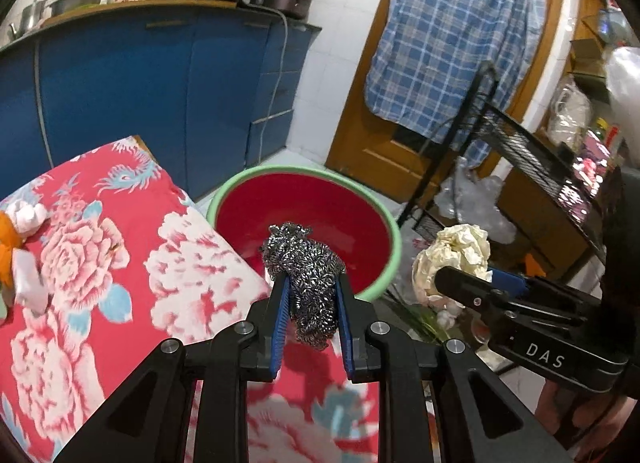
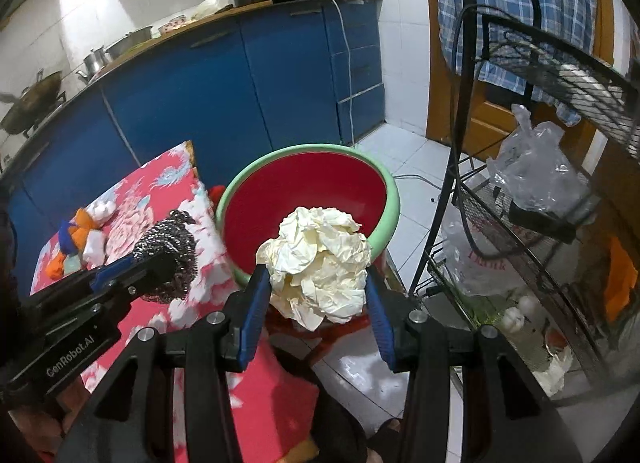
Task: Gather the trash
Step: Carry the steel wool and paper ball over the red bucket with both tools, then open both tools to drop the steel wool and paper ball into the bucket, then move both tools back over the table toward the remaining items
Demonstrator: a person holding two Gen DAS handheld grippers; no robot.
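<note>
My left gripper is shut on a steel wool scourer, held over the near rim of a red basin with a green rim. In the right wrist view my right gripper is shut on a crumpled cream paper ball, also held at the near edge of the basin. The two grippers hang side by side: the paper ball shows at the right of the left wrist view, the scourer at the left of the right wrist view. More scraps, orange and white, lie on the flowered red cloth.
The red flowered cloth covers a surface left of the basin. Blue kitchen cabinets stand behind. A black wire rack with plastic bags stands to the right. A wooden door with a blue checked shirt is at the back.
</note>
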